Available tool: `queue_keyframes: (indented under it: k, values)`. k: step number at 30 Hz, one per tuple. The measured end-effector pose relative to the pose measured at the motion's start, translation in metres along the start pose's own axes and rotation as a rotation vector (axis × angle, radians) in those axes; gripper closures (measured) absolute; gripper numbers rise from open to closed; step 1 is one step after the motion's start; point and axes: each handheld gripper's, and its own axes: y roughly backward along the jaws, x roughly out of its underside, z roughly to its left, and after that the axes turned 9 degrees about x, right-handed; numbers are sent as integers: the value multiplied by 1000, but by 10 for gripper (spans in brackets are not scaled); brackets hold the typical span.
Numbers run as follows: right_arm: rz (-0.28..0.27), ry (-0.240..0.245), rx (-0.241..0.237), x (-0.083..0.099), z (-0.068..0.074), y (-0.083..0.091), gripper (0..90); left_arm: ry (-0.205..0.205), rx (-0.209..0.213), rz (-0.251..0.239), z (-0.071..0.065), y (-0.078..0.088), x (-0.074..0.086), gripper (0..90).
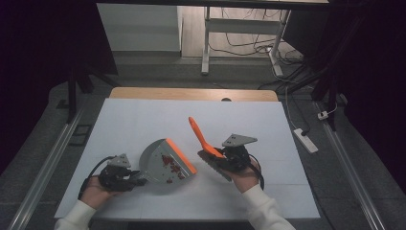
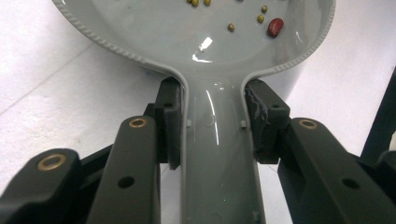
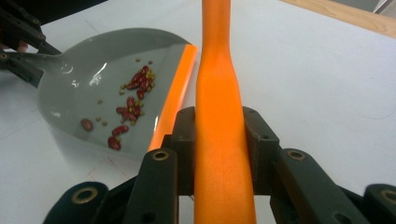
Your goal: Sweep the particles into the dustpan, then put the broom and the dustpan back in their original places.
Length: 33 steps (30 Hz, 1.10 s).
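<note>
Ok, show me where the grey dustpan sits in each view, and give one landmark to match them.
High view: dustpan lies left of centre, handle in the left gripper.
Left gripper view: pan across the top, handle clamped between the fingers.
Right gripper view: upper left.
Shared landmark: red beans inside.

The right gripper [image 3: 219, 140] has its two black jaws closed on the orange handle of a brush [image 3: 219, 107], which runs straight up the middle of the right gripper view over the white table [image 3: 327, 79]. To its left a grey dustpan [image 3: 93, 70] with an orange front lip lies on the table, holding a scatter of red beans [image 3: 133, 105] and small greenish ones. At the upper left, the left gripper [image 3: 23, 51] grips the dustpan's grey handle
</note>
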Motion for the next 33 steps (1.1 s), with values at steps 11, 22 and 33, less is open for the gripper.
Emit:
queue_keyframes:
  k: [11, 22, 33]
  values:
    - [-16, -26, 40, 4, -18, 19, 696, 55, -20, -102, 0, 9, 0, 619]
    - [-20, -41, 62, 18, -33, 40, 696, 110, -62, -172, -8, 16, 1, 619]
    - [-15, -54, 59, 37, -45, 58, 696, 151, -106, -204, -13, 19, -2, 618]
